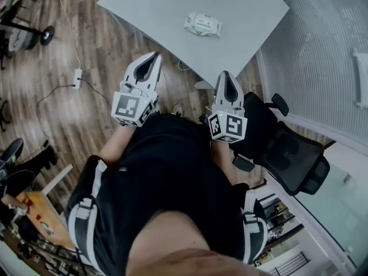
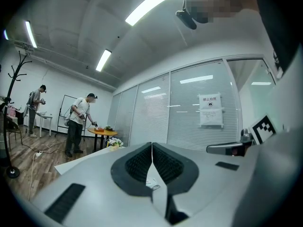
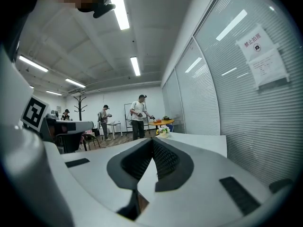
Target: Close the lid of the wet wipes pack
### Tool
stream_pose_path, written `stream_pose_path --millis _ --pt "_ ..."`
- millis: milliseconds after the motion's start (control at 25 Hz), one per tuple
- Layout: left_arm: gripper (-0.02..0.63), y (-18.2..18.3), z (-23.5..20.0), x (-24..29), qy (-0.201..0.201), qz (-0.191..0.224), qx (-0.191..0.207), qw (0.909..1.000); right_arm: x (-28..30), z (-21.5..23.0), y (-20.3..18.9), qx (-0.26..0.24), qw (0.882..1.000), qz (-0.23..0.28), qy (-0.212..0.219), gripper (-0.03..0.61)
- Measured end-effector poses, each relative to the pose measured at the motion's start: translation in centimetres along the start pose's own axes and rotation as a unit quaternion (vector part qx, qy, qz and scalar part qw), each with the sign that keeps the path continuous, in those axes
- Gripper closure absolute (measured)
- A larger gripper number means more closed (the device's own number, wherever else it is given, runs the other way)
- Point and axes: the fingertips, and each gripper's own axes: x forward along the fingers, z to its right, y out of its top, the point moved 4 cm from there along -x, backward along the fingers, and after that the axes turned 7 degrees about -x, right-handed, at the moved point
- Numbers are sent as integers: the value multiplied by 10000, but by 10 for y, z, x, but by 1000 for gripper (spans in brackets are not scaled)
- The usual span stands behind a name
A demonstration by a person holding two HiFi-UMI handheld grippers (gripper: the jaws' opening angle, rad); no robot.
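Observation:
The white wet wipes pack (image 1: 202, 25) lies flat on the grey table (image 1: 144, 10), toward its far right part; how its lid stands is too small to tell. Both grippers are held close to the person's body, short of the table's near edge and well apart from the pack. My left gripper (image 1: 152, 58) points toward the table with its jaws together and nothing between them, as the left gripper view shows (image 2: 151, 145). My right gripper (image 1: 226, 76) is likewise shut and empty, its jaws meeting in the right gripper view (image 3: 152, 141).
A black office chair (image 1: 287, 154) stands just right of the person, by a glass wall with blinds (image 1: 322, 56). A power strip (image 1: 77, 77) with cables lies on the wooden floor at left. Other people (image 2: 78, 122) stand far off by a round table (image 2: 102, 132).

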Motion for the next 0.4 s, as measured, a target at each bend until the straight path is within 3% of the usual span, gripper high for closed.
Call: stream_pose_path --millis 400 --pt "590 -1 1 -8 -112 33 -31 9999 -5 -8 1 -34 10000 16 -24 555"
